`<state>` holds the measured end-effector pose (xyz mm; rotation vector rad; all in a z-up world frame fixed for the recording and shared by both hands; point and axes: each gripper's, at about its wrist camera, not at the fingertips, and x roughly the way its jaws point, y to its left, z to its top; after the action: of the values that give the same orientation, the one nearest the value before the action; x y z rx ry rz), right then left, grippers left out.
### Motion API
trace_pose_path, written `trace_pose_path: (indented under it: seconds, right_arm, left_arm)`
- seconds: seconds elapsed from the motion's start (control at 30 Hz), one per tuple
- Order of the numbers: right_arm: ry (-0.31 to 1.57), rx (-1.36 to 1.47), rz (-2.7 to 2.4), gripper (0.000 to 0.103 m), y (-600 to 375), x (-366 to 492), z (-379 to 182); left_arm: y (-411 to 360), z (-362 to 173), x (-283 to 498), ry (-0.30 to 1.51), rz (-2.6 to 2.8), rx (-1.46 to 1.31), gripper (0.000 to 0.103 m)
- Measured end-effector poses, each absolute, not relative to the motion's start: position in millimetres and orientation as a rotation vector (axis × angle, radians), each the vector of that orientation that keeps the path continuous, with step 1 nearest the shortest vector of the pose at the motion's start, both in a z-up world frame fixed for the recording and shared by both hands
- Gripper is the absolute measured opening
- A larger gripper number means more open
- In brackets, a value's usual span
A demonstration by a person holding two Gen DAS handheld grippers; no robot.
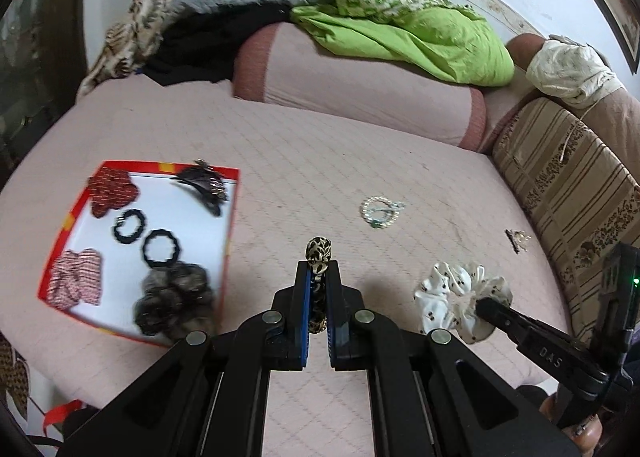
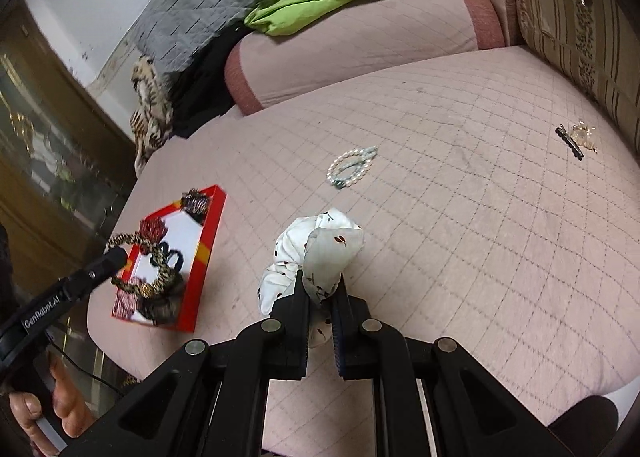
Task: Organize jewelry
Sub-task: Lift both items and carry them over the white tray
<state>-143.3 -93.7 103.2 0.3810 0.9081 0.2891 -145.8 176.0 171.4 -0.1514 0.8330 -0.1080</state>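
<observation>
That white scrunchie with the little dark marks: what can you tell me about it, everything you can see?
The white scrunchie is a ruffled ring of thin, slightly shiny fabric, white to pale grey, printed with small dark cherry-like marks. It is bunched and crumpled, one side pinched between the shut jaws of the right gripper, the rest puffing out ahead of the fingertips. It hangs over the pink quilted bedcover; whether it touches the cover cannot be told. The red-rimmed tray lies apart from it, to its left.

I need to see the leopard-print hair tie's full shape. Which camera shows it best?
The right wrist view: the leopard-print hair tie shows as a whole loop. The left wrist view sees it edge-on, pinched in the left gripper.
</observation>
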Motion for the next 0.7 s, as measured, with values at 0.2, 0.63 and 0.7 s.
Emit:
trace_pose_path:
  seconds: [0.2, 0.63, 0.7]
  right_arm:
    - [0.910, 0.323, 0.311, 0.011, -72, -158, 106]
    - [0.893, 0.225, 0.326, 0.011, -37, -174, 117]
    - [0.896, 0.213, 0.327, 0.011, -33, -175, 117]
  left_arm:
    - [188, 175, -160, 0.800, -0.056, -0.107, 0.006]
    - [205, 174, -171, 0.770, -0.003, -0.062, 0.006]
    - [210, 172, -171, 0.773, 0.005, -0.063, 0.006]
